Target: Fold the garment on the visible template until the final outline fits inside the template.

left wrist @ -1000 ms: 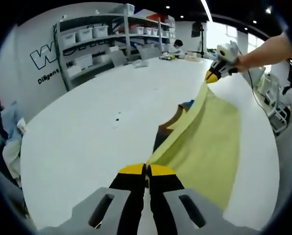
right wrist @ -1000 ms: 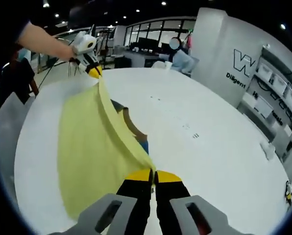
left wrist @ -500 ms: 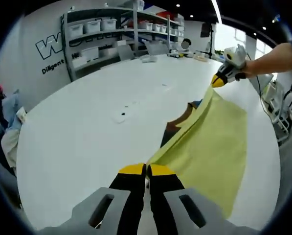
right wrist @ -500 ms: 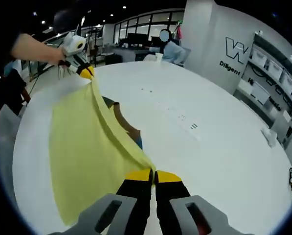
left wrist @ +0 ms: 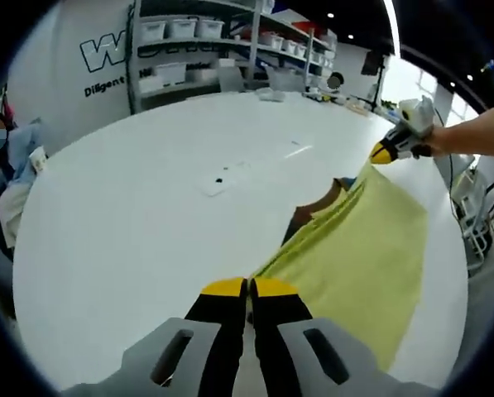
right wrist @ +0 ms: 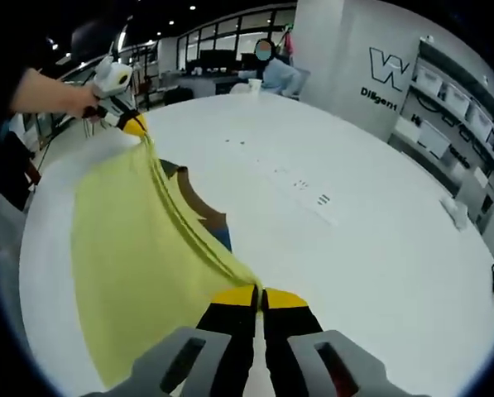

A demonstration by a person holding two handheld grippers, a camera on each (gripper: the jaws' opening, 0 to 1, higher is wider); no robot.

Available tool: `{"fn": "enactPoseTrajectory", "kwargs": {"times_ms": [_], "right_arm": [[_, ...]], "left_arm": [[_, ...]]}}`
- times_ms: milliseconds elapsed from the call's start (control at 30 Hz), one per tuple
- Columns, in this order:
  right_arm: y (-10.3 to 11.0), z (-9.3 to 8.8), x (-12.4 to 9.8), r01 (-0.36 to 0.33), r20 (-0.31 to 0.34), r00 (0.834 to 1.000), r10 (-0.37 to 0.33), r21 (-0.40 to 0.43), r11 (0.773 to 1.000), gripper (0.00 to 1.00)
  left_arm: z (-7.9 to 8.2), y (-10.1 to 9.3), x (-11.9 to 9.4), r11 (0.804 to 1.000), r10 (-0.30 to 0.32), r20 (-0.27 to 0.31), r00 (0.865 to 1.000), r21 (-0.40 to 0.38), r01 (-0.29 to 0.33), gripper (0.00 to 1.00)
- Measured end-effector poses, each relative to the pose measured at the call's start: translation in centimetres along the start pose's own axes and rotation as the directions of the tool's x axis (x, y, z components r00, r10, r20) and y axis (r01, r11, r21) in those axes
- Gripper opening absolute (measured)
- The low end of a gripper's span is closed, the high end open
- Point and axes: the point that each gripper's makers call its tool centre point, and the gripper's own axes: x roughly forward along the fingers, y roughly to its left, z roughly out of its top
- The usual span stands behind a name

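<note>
Left tool (left wrist: 247, 287) and right tool (right wrist: 260, 294) each pinch a corner of the yellow garment (left wrist: 371, 240), stretched between them over the white table (left wrist: 147, 223).

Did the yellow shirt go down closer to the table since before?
Yes. In the right gripper view the yellow garment now covers more of the brown template on the white table, so it has sunk lower, both grippers clamped on it.

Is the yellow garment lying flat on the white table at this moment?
No: the yellow garment is stretched in the air between the right gripper and the left gripper, above the white table.
</note>
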Motion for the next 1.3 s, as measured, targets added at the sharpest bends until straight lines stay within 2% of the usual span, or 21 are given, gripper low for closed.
{"fn": "enactPoseTrajectory", "kwargs": {"times_ms": [300,633,733,1067,1300], "right_arm": [[-0.5,-0.2,-0.2,0.032,-0.009,0.999,-0.032,0.016,0.999,0.03],[0.4,-1.4,-1.1,0.008,-0.002,1.000,-0.008,0.038,0.999,0.05],[0.9,-1.7,-1.2,-0.003,0.003,1.000,0.003,0.037,0.999,0.06],[2.5,-1.7,-2.0,-0.034,0.037,0.999,0.033,0.029,0.999,0.11],[4.3,-2.1,-2.8,-0.065,0.059,0.996,0.063,0.019,0.998,0.13]], "left_arm": [[0.0,0.3,-0.7,1.000,0.024,0.002,1.000,-0.001,-0.024,0.00],[0.1,-0.6,-1.2,1.000,0.016,0.004,1.000,0.000,-0.016,0.04],[0.2,-0.9,-1.4,1.000,0.010,0.008,1.000,0.002,-0.010,0.08],[-0.8,-1.8,-2.7,1.000,-0.004,0.015,1.000,-0.005,0.004,0.14],[-2.1,-2.6,-4.2,1.000,-0.011,0.028,1.000,-0.008,0.012,0.17]]}}
